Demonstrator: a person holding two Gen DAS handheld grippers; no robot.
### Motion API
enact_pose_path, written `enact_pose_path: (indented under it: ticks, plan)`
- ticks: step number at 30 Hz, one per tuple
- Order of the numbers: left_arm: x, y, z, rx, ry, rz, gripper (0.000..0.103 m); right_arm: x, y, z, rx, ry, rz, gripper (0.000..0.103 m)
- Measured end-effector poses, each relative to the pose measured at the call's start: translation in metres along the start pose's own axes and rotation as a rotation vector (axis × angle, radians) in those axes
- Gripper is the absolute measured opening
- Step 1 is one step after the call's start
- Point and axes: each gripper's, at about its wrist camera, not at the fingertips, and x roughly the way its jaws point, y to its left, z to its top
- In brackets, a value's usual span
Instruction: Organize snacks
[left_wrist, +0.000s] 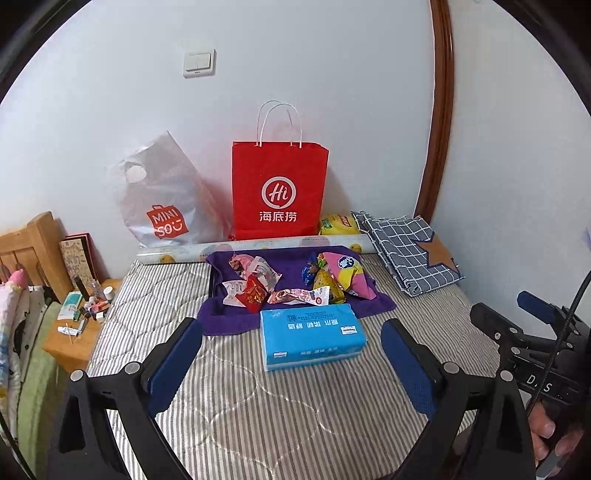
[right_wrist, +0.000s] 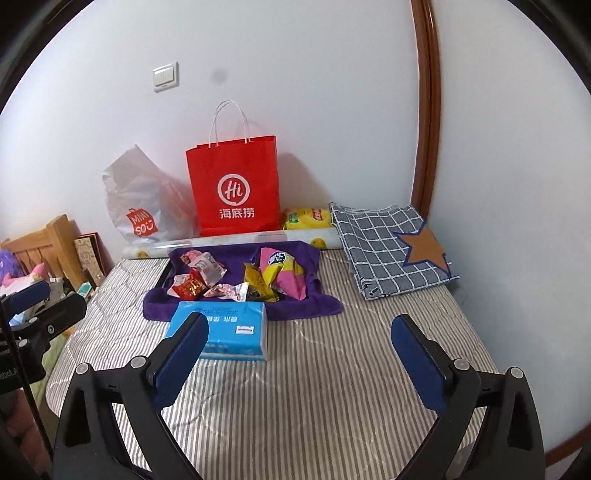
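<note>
1. Left gripper (left_wrist: 291, 360) and right gripper (right_wrist: 300, 352): blue-padded jaws spread wide, nothing between them, poised over the grey-striped quilted bed (left_wrist: 258, 413).
2. Blue rectangular plastic-wrapped tissue pack (left_wrist: 312, 334): lies flat, touching the near edge of the cloth.
3. Purple towel-like cloth (left_wrist: 229, 321): spread as a sorting surface; loose foil and plastic snack packets (left_wrist: 291, 284) heaped on it, unsorted.
4. Red paper carrier bag with white handles (left_wrist: 279, 192): upright against the wall, likely the receptacle.
5. Checked blue fabric with star patch (right_wrist: 388, 243): folded, far right.
</note>
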Motion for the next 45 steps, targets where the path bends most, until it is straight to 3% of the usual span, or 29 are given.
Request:
enact_pose_path:
  ticks: [45]
  plan:
    - [-0.0002, 0.0052, -0.004, -0.003, 0.011, 0.013, 0.098, -0.0078, 0.003, -0.0006, 0.011, -0.002, 0.001, 0.099]
